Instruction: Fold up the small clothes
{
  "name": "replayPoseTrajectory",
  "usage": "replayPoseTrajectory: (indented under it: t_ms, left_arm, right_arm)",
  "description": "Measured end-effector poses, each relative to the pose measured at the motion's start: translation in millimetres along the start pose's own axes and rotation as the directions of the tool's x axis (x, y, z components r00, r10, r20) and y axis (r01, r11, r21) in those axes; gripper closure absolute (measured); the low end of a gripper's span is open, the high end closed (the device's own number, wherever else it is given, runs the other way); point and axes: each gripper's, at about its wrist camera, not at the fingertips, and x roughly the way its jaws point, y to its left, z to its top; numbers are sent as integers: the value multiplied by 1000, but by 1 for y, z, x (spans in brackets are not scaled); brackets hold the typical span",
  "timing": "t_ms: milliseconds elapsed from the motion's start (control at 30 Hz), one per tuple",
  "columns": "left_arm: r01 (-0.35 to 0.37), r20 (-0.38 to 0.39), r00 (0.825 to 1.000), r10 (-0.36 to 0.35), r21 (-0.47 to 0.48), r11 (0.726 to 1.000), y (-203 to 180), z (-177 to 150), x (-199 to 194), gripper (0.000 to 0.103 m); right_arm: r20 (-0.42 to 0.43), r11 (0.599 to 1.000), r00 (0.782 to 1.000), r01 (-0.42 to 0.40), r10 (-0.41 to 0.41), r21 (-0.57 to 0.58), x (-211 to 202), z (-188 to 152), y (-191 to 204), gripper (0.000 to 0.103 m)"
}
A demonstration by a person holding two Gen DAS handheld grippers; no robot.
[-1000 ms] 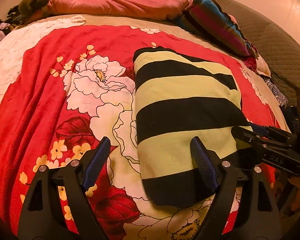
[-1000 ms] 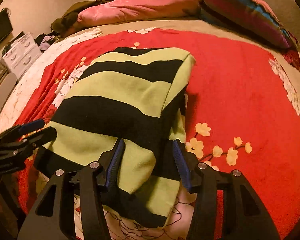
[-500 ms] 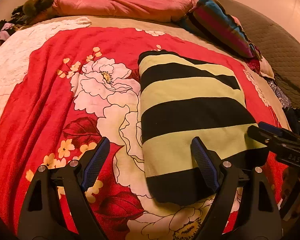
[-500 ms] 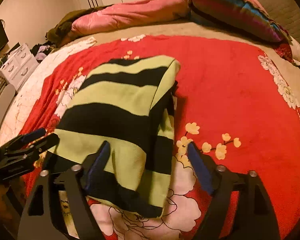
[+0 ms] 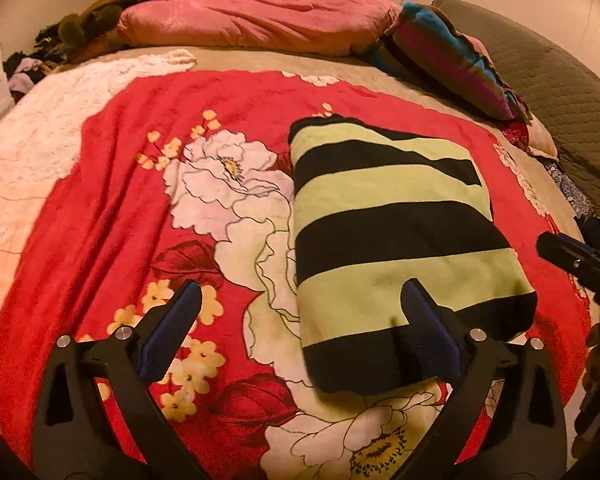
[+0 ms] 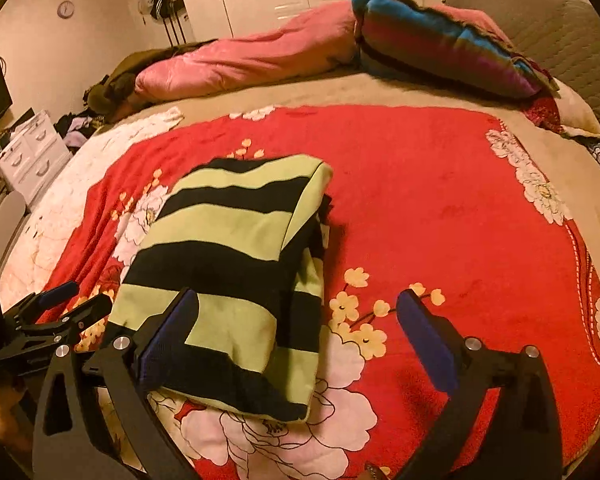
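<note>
Left wrist view: striped garment (image 5: 396, 236) lies folded at frame centre, soft and light; grip its near corners. Left tongs (image 5: 300, 308) and right tongs (image 6: 296, 312) opening, nothing gripped

Both grippers wore black angular frames — left gripper (image 5: 300, 308), right gripper (image 6: 298, 316) — with blue ribbed pads (image 5: 168, 334) and silver screws (image 6: 120, 342).

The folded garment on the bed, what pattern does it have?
The garment has wide black and pale yellow-green stripes; the left wrist view shows it best.
</note>
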Motion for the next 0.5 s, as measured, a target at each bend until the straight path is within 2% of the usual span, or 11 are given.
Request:
replayPoseTrajectory:
  t_ms: [200, 500]
  left_arm:
    - [-38, 31, 999, 38, 9, 999, 1, -1, -18, 9]
    - [-48, 96, 994, 47, 11, 999, -1, -8, -64, 9]
  right_arm:
    - [46, 1000, 999, 12, -11, -17, -20, -3, 0, 4]
    - [142, 999, 990, -1, 7, -42, -65, -14, 9, 4]
